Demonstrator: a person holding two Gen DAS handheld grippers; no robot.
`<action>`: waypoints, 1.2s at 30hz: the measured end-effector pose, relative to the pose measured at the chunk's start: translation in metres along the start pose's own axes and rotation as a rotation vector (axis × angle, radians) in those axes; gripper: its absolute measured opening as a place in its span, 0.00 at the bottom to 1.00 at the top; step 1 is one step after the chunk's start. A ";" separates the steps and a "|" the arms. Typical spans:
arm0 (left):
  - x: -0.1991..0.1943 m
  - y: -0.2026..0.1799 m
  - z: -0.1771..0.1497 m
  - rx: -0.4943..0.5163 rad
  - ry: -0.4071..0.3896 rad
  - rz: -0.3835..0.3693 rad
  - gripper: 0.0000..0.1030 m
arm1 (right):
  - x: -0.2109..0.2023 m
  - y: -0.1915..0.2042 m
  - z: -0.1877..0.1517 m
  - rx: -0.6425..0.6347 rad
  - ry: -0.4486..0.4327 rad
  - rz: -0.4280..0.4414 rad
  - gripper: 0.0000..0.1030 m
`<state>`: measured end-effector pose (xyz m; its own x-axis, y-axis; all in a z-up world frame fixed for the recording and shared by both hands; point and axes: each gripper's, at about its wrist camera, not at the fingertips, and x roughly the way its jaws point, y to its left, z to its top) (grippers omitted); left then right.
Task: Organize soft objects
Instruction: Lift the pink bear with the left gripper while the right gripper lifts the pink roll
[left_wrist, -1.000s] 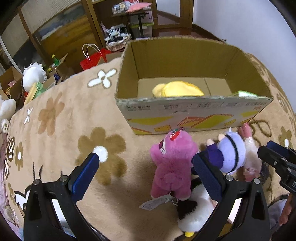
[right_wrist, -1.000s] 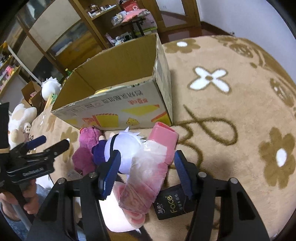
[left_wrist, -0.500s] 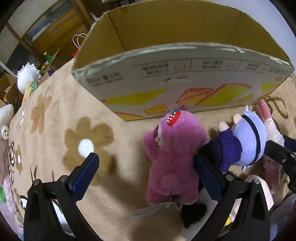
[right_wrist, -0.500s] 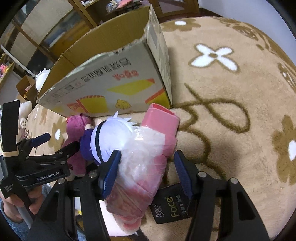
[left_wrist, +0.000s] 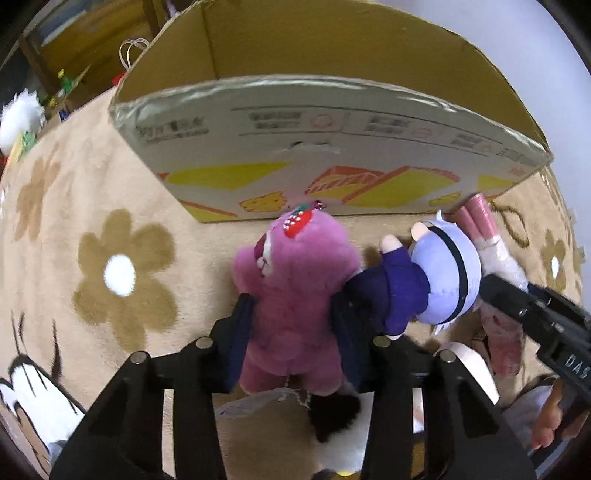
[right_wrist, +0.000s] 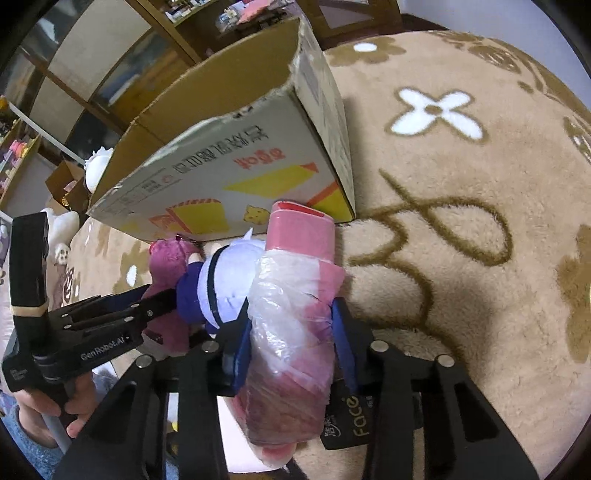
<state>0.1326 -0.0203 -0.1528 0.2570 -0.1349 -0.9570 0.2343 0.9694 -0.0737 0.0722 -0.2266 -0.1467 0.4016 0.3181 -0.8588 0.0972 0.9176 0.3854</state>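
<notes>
Now grasp step: left hand-held gripper (left_wrist: 291, 321) closing on pink plush bear (left_wrist: 295, 295); right hand-held gripper (right_wrist: 291, 325) closing on plastic-wrapped pink bundle (right_wrist: 291, 332). Next: lift both, clear wall of cardboard box (left_wrist: 332, 155) ahead.

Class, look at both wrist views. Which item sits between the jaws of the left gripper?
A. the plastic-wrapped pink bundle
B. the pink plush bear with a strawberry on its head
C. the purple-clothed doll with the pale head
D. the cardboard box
B: in the left wrist view the left gripper has its closing jaws on either side of the pink plush bear, pressing its body.
</notes>
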 end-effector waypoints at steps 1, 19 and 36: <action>-0.001 -0.001 0.000 0.008 -0.004 0.005 0.38 | -0.001 0.000 0.000 0.002 -0.002 0.001 0.37; -0.048 0.008 -0.015 -0.004 -0.129 0.056 0.33 | -0.049 -0.006 -0.001 0.049 -0.133 0.042 0.21; -0.131 0.002 -0.028 0.001 -0.400 0.096 0.31 | -0.119 0.012 -0.001 -0.002 -0.313 0.090 0.21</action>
<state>0.0730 0.0053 -0.0351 0.6219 -0.1128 -0.7749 0.1922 0.9813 0.0115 0.0242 -0.2529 -0.0399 0.6693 0.3098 -0.6753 0.0466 0.8896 0.4543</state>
